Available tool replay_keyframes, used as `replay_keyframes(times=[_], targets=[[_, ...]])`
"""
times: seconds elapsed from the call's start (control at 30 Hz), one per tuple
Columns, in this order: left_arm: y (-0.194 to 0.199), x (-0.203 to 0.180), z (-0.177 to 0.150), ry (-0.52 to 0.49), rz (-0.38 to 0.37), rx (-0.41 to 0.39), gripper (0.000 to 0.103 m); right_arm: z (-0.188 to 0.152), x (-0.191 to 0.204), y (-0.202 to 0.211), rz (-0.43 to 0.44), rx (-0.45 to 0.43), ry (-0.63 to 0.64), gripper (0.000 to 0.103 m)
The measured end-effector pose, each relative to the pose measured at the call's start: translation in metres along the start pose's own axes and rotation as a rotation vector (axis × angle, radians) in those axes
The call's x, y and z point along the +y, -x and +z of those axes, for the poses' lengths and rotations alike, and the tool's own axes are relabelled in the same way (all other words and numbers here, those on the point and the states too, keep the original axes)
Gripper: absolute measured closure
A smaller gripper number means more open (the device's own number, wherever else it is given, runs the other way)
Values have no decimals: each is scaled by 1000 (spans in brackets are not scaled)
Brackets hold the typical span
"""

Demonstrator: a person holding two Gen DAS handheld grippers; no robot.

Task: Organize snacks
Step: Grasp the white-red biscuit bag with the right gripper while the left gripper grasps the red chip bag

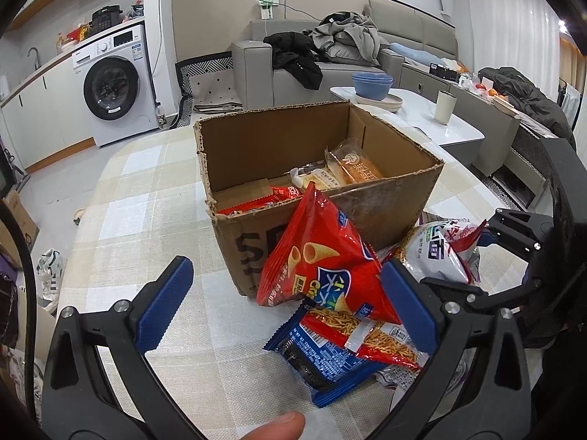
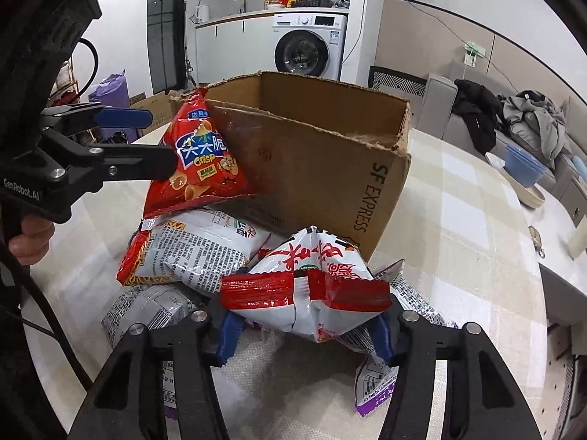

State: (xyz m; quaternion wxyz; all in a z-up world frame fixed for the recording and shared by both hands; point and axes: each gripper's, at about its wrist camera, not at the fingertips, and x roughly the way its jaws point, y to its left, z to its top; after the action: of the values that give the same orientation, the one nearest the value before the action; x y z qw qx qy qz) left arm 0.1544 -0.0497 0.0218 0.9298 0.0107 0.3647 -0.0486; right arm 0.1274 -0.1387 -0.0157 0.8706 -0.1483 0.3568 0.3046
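Observation:
An open cardboard box (image 1: 389,198) stands on the table with several snack packs inside. A red crisp bag (image 1: 323,260) leans against its front wall; it also shows in the right wrist view (image 2: 198,161). My left gripper (image 1: 286,300) is open, its right finger beside the red bag. Under the bag lies a blue packet (image 1: 323,363) and a red noodle-snack pack (image 1: 370,341). My right gripper (image 2: 304,326) is shut on a white and red snack bag (image 2: 312,293), also visible in the left wrist view (image 1: 444,253). The box shows in the right wrist view (image 2: 323,168) too.
More white and purple snack packs (image 2: 190,253) lie piled in front of the box on the checked tablecloth (image 1: 154,220). A low white table with blue bowls (image 1: 370,84) and a cup (image 1: 445,106) stands behind. A sofa and washing machine are further back.

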Motion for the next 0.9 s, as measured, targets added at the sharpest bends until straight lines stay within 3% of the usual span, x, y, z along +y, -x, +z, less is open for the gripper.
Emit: replay_keyframes(times=[0.3,0.53,0.9], targets=[[-2,-4,-2,-11,-18,28,1,6,-3,22,2,-81,-2,51],[-8,-9,-3,-15,-77,50,1,10,-9,40,17,-132,-21,51],[-28,-7,-5,29,-142,42,12,8,-7,47,22,-146,-28,51]])
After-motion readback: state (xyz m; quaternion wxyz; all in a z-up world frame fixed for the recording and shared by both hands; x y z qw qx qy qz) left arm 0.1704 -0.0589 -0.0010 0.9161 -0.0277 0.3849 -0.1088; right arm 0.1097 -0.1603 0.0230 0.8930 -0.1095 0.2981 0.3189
